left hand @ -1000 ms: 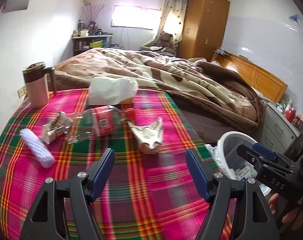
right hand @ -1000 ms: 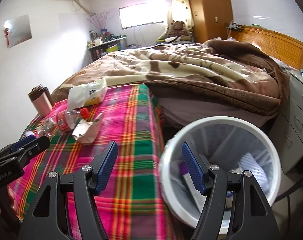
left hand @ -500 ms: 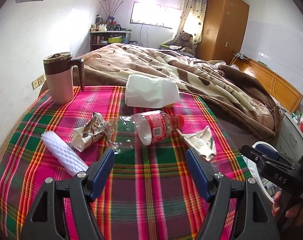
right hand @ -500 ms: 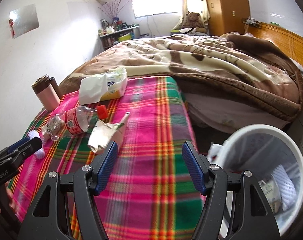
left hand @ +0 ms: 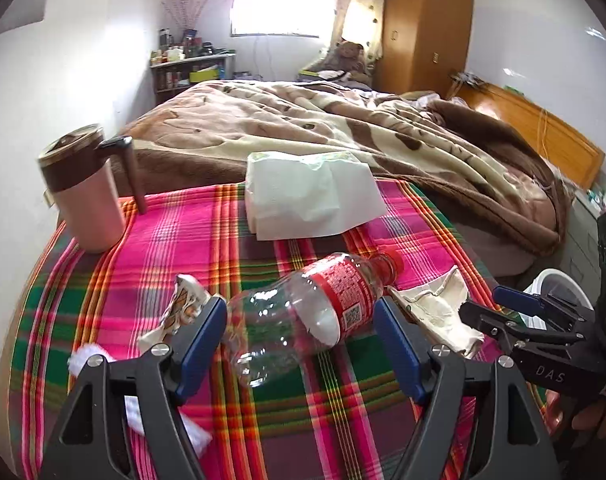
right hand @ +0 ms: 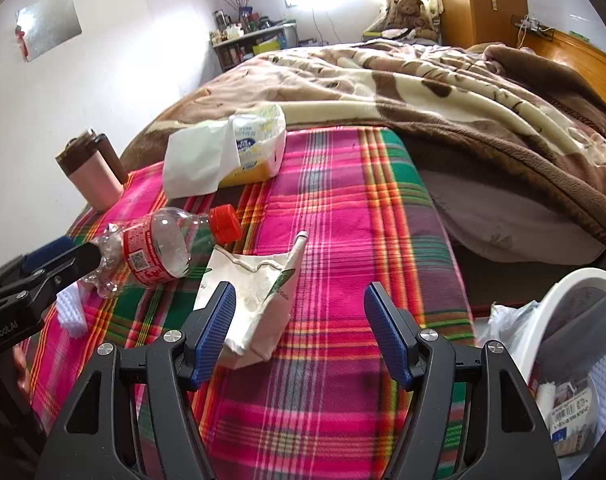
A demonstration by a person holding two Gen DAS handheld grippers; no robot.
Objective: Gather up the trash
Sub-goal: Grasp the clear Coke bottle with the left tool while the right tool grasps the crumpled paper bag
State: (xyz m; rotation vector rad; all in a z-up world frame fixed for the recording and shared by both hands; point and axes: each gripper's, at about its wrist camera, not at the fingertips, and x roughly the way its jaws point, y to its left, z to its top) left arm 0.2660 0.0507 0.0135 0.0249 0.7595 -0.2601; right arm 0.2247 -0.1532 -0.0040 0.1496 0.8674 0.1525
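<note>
Crushed clear bottle (left hand: 303, 312) (red label, red cap) between spread left gripper (left hand: 301, 344); right gripper (right hand: 299, 332) spread, empty.

Right gripper (right hand: 299, 334) with jaws spread above a plaid cloth (right hand: 343, 216), crumpled paper carton (right hand: 255, 300) by its left finger, plastic bottle (right hand: 167, 246) farther left, white bin (right hand: 563, 300) holding trash near right.

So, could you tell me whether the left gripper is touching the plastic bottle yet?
Cannot tell. In the left wrist view the left gripper is open around the plastic bottle, but no clear gap or contact shows.
</note>
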